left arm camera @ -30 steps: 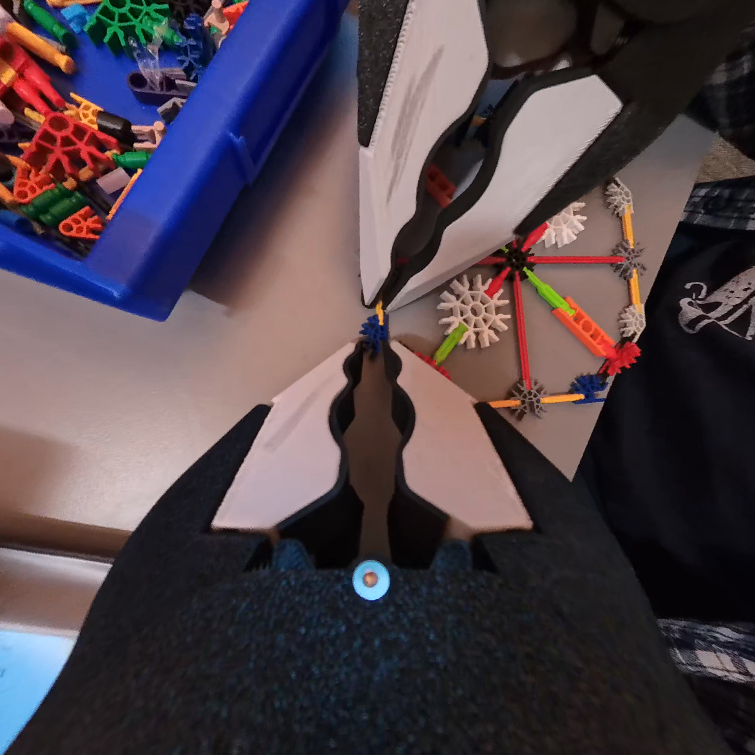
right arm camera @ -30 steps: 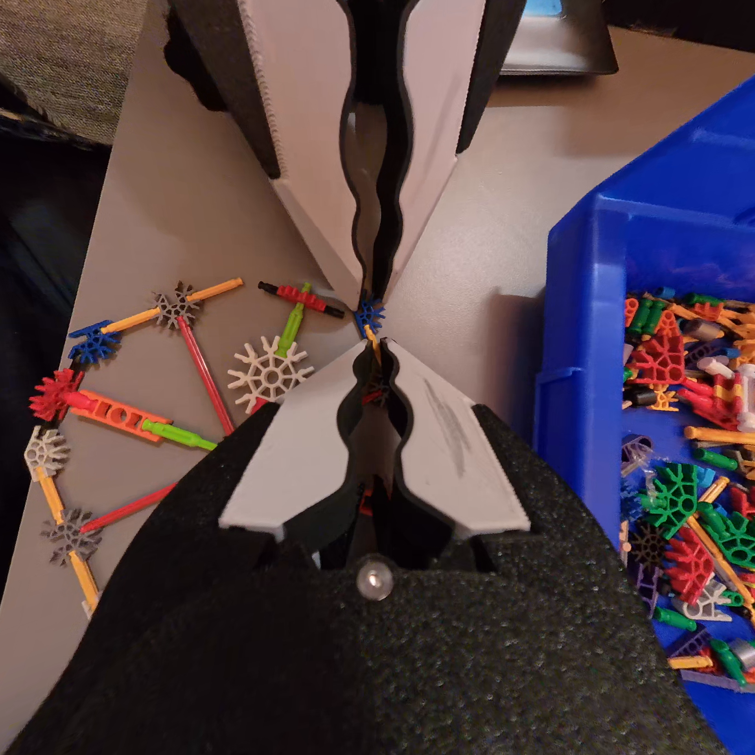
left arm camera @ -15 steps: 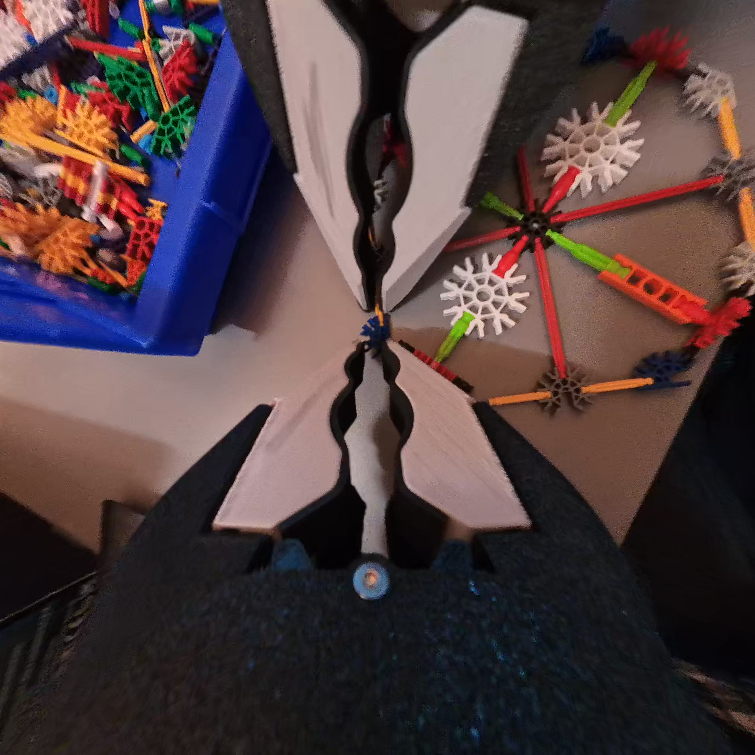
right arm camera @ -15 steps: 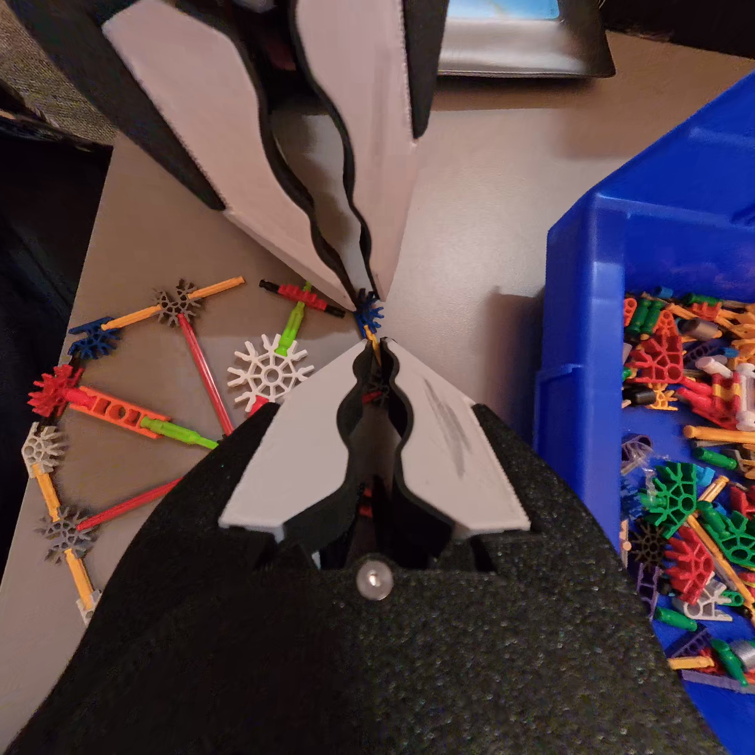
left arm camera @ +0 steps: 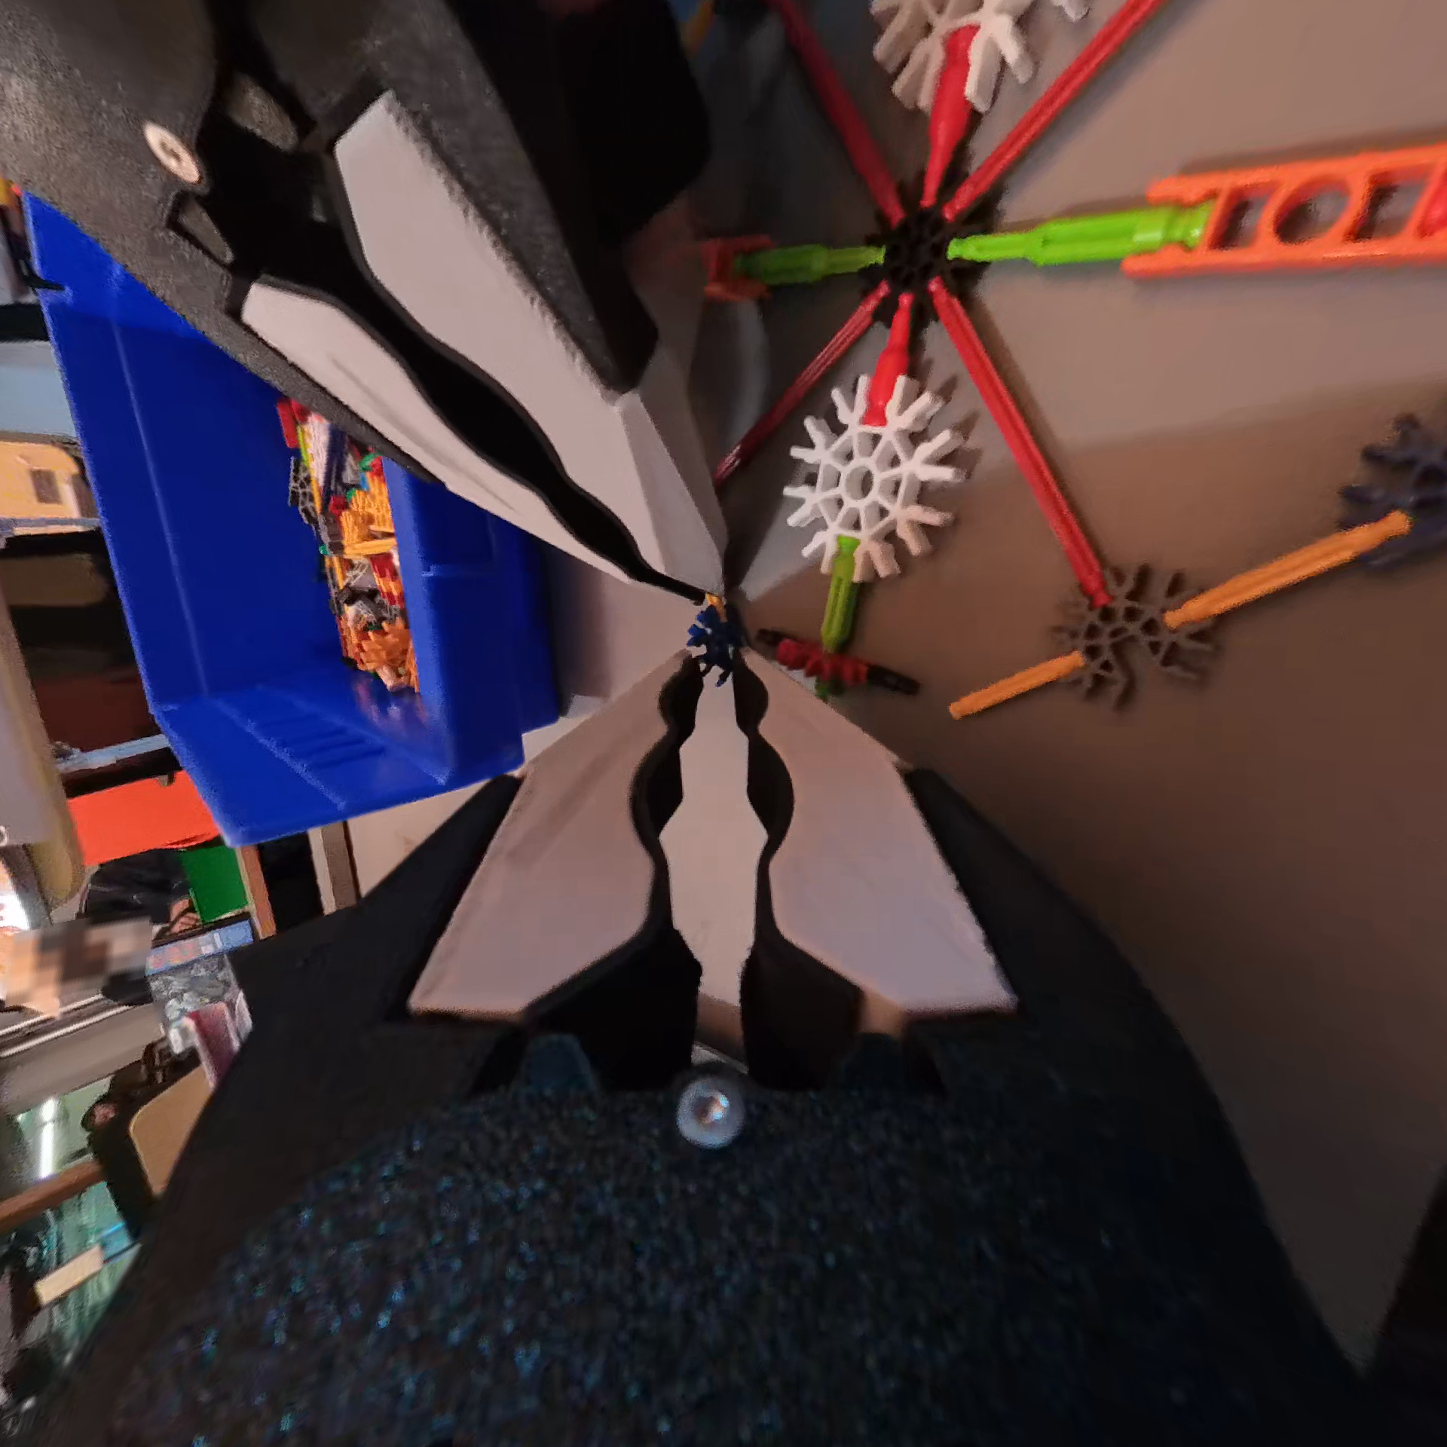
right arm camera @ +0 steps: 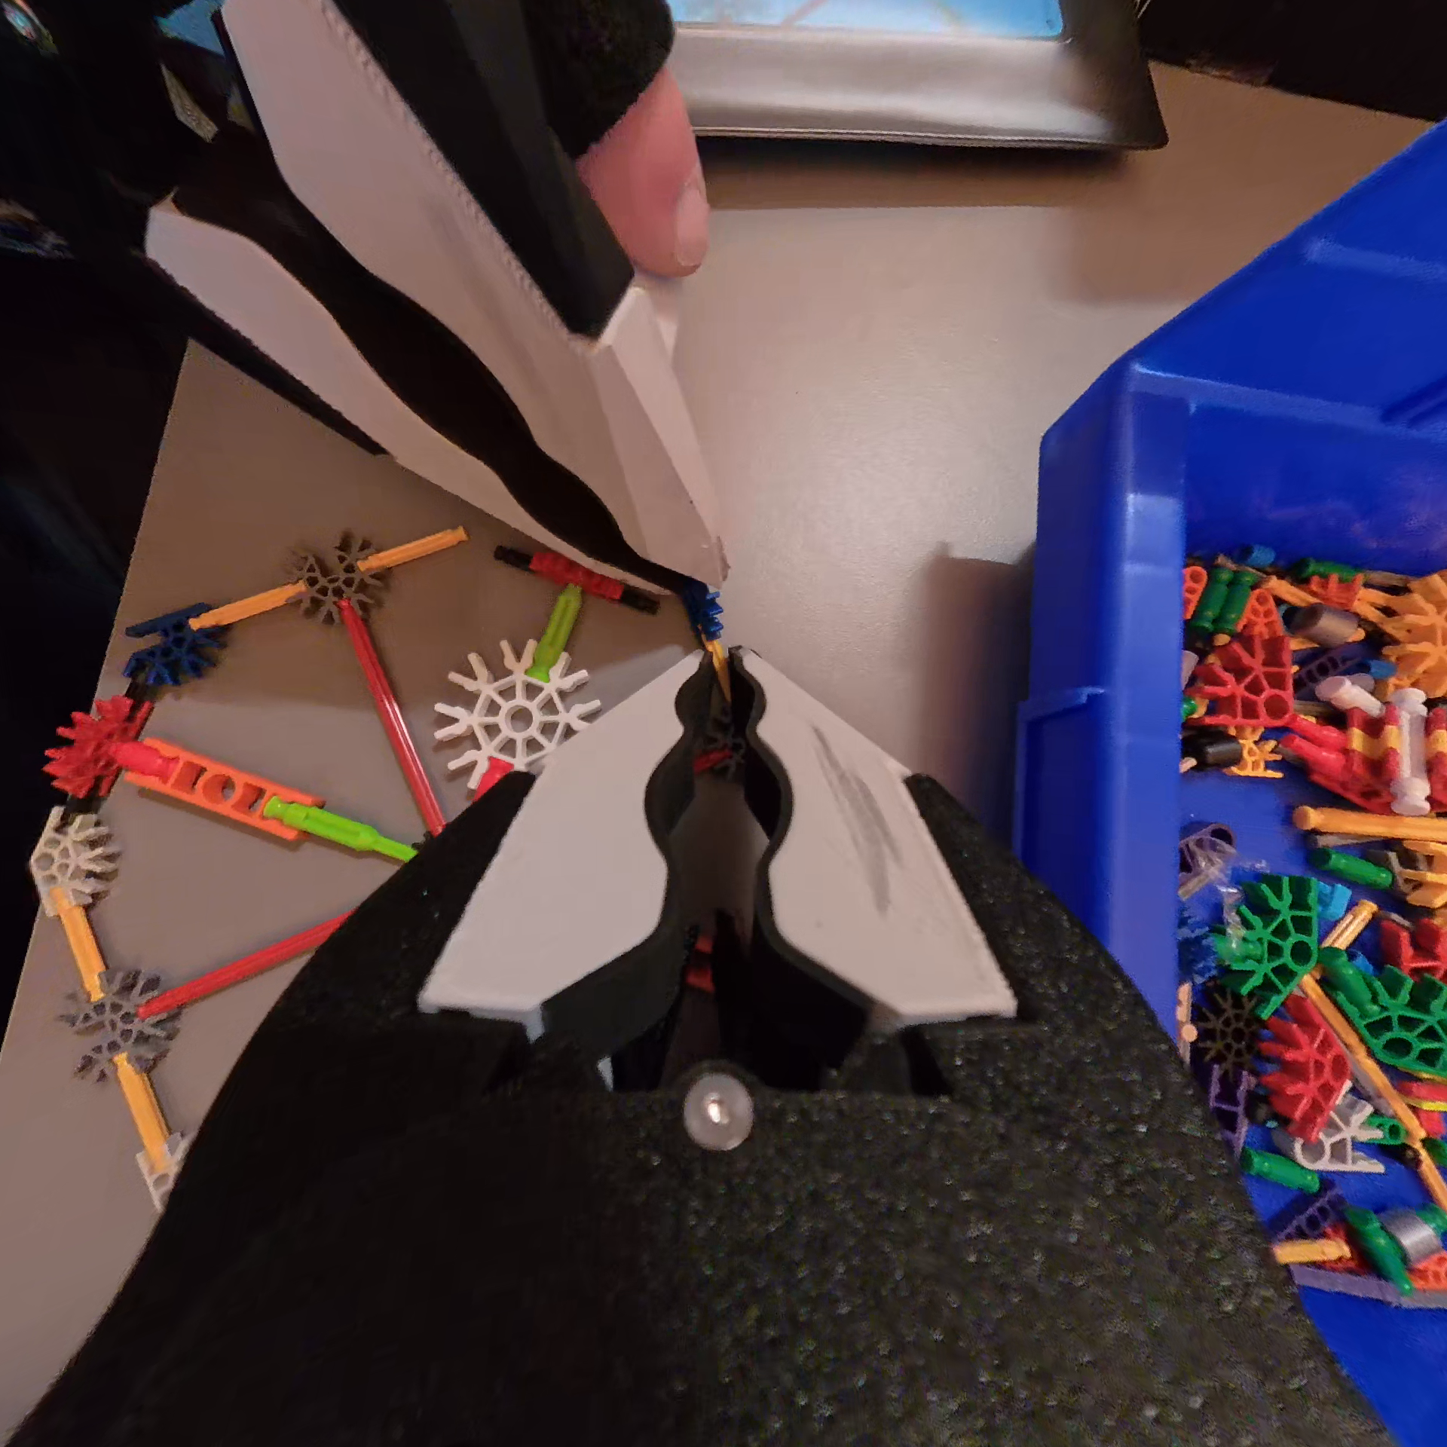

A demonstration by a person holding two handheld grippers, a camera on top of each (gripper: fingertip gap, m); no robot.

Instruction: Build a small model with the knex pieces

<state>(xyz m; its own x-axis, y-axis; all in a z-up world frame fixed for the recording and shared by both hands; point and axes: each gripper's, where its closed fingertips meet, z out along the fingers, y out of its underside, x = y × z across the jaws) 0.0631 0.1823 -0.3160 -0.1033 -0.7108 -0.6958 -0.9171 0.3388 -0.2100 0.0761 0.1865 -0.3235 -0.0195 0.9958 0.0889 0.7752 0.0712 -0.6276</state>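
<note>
Blue snowflake connector (left arm camera: 712, 636) sits pinched in your left tongs (left arm camera: 716, 665); right tongs (right arm camera: 724, 662) clamp its yellow rod (right arm camera: 718, 665), centre frame.

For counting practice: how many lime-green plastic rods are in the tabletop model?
3 lime-green rods: one left of the black hub, one right, one below the white snowflake connector. More may be hidden.
</note>
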